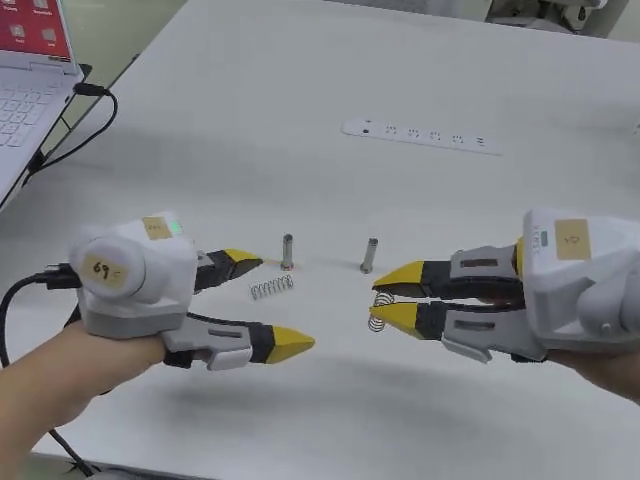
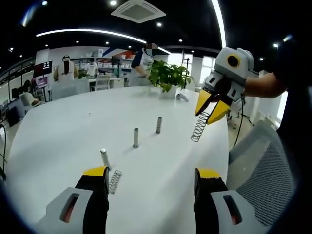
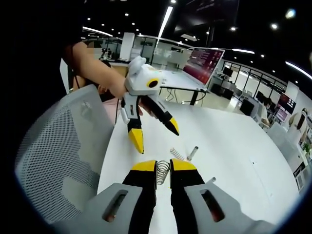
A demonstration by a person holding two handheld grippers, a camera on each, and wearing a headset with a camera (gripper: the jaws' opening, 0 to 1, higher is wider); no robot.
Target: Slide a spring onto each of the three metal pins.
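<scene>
Three upright metal pins (image 2: 136,138) on a white table (image 1: 300,120).
Pinching one spring (image 3: 162,174) in right gripper (image 3: 164,165); holding left gripper (image 2: 152,172) spread wide, second spring (image 1: 272,288) lying flat beside nearest pin.

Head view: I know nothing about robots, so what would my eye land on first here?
The yellow-tipped right gripper at the right stands out first, its jaws shut on a small spring. At the left, the left gripper hangs open beside a second spring lying on the white table. The left gripper view shows three short metal pins standing upright in a row.
</scene>
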